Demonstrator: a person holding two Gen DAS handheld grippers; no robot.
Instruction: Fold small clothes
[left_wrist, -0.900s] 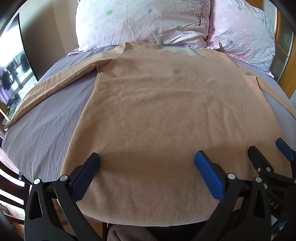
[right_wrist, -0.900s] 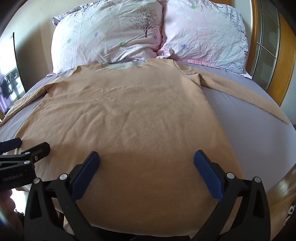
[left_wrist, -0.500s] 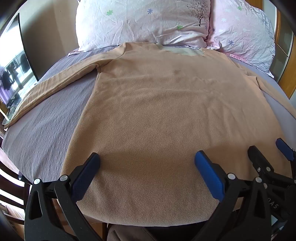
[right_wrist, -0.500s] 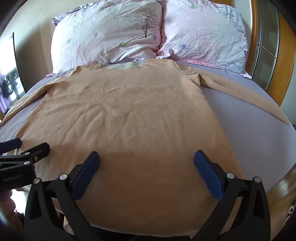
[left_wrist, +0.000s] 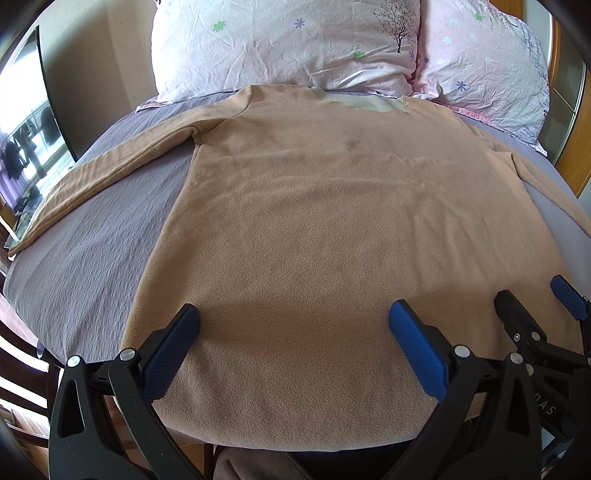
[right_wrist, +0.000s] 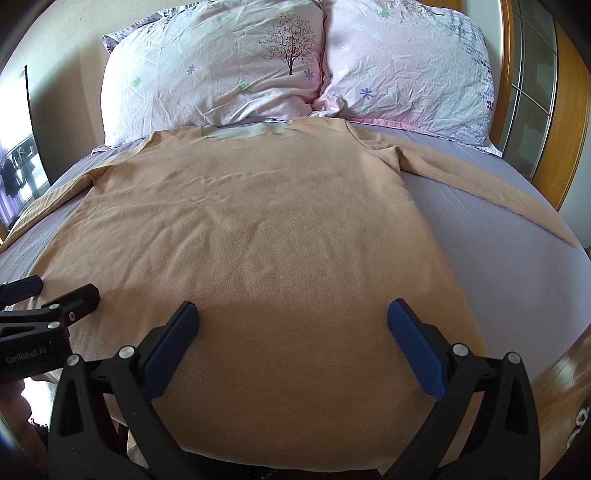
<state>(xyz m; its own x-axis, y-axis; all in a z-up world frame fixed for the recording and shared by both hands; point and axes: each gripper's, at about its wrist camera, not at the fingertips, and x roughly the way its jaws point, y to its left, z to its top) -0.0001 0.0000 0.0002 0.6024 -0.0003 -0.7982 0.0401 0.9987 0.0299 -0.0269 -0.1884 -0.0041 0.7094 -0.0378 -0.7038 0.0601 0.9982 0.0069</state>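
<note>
I hold the left gripper (left_wrist: 293, 321) and the right gripper (right_wrist: 293, 319) side by side above the near hem, both with the jaws spread wide and nothing between them. Below them is the bed (left_wrist: 92, 236), covered with a grey-purple sheet, and on it the beige long-sleeved shirt (right_wrist: 251, 221) lies flat, its collar (right_wrist: 245, 131) far from me, against the 2 pillows (right_wrist: 221, 70). The body of the shirt is smooth with only small wrinkles. The left sleeve (left_wrist: 110, 170) stretches out to the left edge of the bed, the right sleeve (right_wrist: 480, 181) to the right edge, and neither is folded in. The hem hangs a little over the near edge of the bed.

I judge that the folding is not yet started: the shirt is only laid out. The next move, I think, needs each gripper to go to 1 side, close on a sleeve or a side edge, and bring it over the body. The fleece looks soft, so a shallow pinch may slip.
</note>
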